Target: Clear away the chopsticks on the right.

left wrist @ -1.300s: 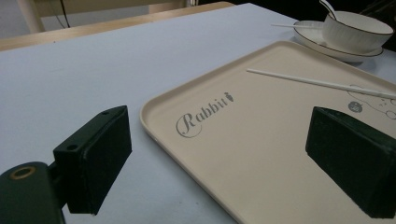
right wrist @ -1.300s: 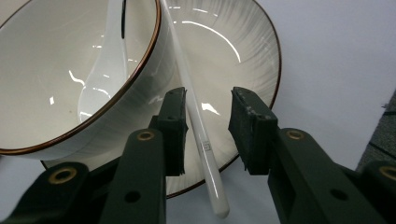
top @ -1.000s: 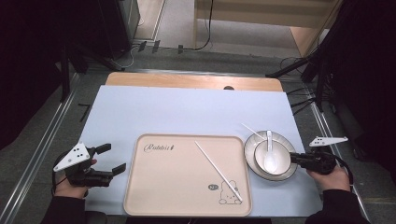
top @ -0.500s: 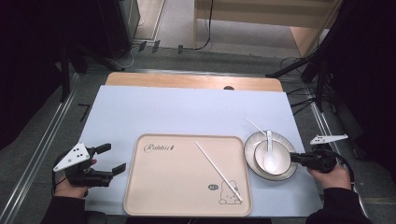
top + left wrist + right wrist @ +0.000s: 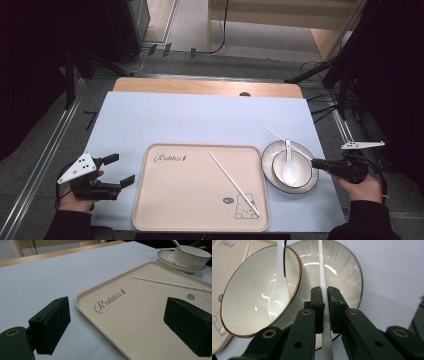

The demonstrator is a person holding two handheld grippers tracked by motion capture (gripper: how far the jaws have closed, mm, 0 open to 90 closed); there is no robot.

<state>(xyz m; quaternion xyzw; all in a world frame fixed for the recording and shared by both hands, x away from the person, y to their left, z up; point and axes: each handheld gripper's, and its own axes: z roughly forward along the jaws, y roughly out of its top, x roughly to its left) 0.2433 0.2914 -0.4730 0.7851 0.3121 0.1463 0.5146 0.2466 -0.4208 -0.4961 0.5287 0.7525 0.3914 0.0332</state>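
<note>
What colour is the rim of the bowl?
The bowl is white with a thin brown rim, clearest in the right gripper view.

Tray (image 5: 200, 200) near the table's (image 5: 200, 120) front edge, about centre; one chopstick (image 5: 233, 184) lies slantwise on its right half; plate (image 5: 268, 155) just right of tray, touching or nearly so; bowl (image 5: 300, 175) on plate; spoon (image 5: 288, 162) in bowl, handle pointing away; second chopstick (image 5: 278, 136) across the plate's far rim, running back-left; left gripper (image 5: 112, 172) left of tray; right gripper (image 5: 316, 163) at the plate's right edge.
</note>
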